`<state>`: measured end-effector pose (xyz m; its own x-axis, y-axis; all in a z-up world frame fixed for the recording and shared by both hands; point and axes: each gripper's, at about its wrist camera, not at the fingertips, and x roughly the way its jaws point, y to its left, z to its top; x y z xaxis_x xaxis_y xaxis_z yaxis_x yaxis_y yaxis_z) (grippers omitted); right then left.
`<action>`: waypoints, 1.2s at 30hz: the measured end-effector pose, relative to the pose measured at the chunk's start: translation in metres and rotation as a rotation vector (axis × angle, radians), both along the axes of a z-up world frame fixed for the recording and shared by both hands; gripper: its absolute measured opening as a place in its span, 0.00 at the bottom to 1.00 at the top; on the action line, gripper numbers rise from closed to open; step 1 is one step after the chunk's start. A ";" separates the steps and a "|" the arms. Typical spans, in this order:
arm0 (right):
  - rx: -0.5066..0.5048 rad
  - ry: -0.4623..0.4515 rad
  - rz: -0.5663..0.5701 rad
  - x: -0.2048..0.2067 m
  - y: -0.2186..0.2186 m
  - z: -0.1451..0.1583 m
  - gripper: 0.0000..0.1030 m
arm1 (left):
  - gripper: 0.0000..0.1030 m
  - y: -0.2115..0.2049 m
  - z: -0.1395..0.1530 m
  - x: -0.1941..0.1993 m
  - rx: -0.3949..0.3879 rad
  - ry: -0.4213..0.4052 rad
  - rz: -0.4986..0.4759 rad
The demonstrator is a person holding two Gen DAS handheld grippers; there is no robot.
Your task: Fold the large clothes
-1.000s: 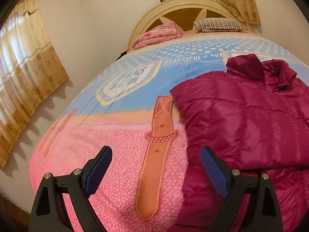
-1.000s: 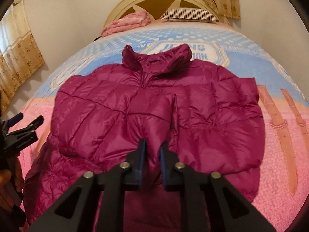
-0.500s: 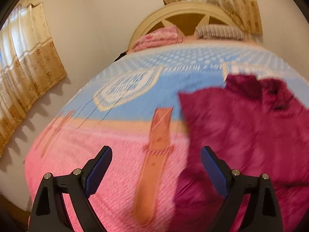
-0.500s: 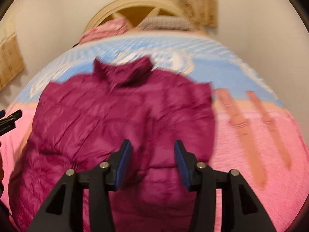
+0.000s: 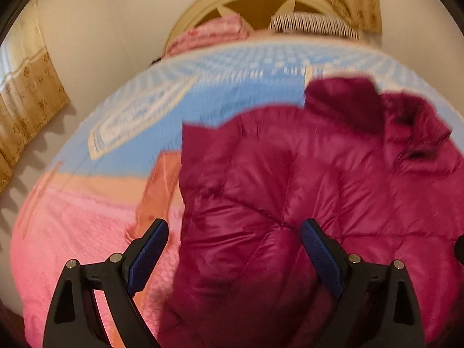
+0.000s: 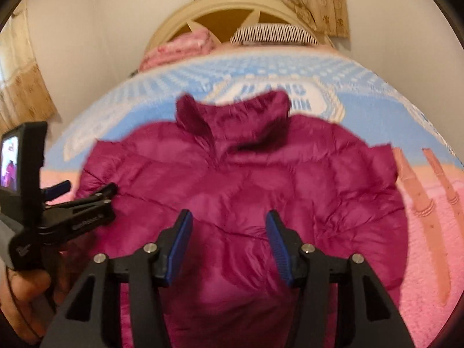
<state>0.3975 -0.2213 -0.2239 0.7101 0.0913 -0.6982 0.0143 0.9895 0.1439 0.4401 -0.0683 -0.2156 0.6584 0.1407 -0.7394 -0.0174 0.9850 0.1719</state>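
Clearly the magenta puffer jacket (image 6: 246, 191) lies spread on the bed (image 6: 429, 246), collar toward the headboard. Both tools are spread and holding nothing — the left hand-held gripper (image 5: 235, 253) over the jacket's left edge, the right hand-held gripper (image 6: 229, 245) above its lower middle. It looks light, puffy and slick — likely to spring back. Pinching a quilted seam or the hem edge should hold better than the smooth padded panels.

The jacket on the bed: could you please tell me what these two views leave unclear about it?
- Jacket hem: right wrist view, cut off by the bottom edge behind the right gripper.
- Its right side: left wrist view, cut off by the frame edge.
- Quilting: motion blur, both views.
- Bedspread lettering: partly hidden by the collar.
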 end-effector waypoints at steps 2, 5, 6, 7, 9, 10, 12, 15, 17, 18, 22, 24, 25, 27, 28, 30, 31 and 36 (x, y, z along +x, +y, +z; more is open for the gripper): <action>-0.023 0.011 -0.002 -0.001 0.001 -0.013 0.51 | 0.91 0.001 -0.009 0.000 -0.024 0.006 -0.009; -0.062 0.008 0.004 -0.003 0.004 -0.022 0.51 | 0.94 0.000 -0.012 0.001 -0.026 0.013 -0.003; -0.068 0.008 0.004 -0.004 0.005 -0.024 0.51 | 0.94 -0.001 -0.013 0.001 -0.021 0.014 -0.003; -0.071 0.012 0.002 -0.002 0.005 -0.025 0.51 | 0.94 -0.002 -0.014 0.001 -0.014 0.014 -0.002; -0.076 0.019 0.000 -0.001 0.005 -0.028 0.51 | 0.95 -0.004 -0.015 0.002 -0.003 0.016 -0.001; -0.079 0.022 -0.002 -0.001 0.006 -0.029 0.51 | 0.95 -0.005 -0.017 0.001 0.002 0.016 0.001; -0.084 0.023 -0.003 -0.002 0.007 -0.029 0.51 | 0.95 -0.005 -0.019 0.001 0.013 0.016 0.003; -0.098 0.025 -0.006 -0.001 0.009 -0.032 0.51 | 0.96 -0.004 -0.021 0.000 0.018 0.016 0.005; -0.120 0.029 -0.010 0.000 0.012 -0.033 0.51 | 0.96 -0.005 -0.022 0.000 0.031 0.013 0.008; -0.126 0.031 -0.011 0.001 0.013 -0.033 0.51 | 0.97 -0.006 -0.022 0.000 0.038 0.011 0.009; -0.145 0.035 -0.012 0.001 0.015 -0.033 0.51 | 0.97 -0.008 -0.023 0.001 0.044 0.010 0.009; -0.151 0.036 -0.013 0.001 0.016 -0.033 0.51 | 0.97 -0.008 -0.024 0.001 0.037 0.014 0.010; -0.153 0.036 -0.013 0.001 0.016 -0.034 0.51 | 0.97 -0.008 -0.024 0.001 0.033 0.015 0.010; -0.158 0.035 -0.014 0.001 0.016 -0.034 0.51 | 0.97 -0.007 -0.024 0.001 0.022 0.018 0.010; -0.160 0.035 -0.014 0.001 0.016 -0.034 0.51 | 0.97 -0.006 -0.024 0.001 0.018 0.019 0.010; -0.164 0.034 -0.014 0.001 0.017 -0.034 0.51 | 0.97 -0.004 -0.024 0.001 0.014 0.019 0.010; -0.165 0.034 -0.014 0.001 0.017 -0.034 0.51 | 0.97 -0.004 -0.024 0.001 0.013 0.018 0.010; -0.171 0.033 -0.014 0.001 0.017 -0.034 0.51 | 0.97 -0.003 -0.022 0.001 0.006 0.021 0.011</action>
<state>0.3981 -0.2043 -0.2580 0.6866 -0.0406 -0.7259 0.0303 0.9992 -0.0272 0.4407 -0.0716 -0.2381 0.6415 0.1521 -0.7519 -0.0245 0.9837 0.1780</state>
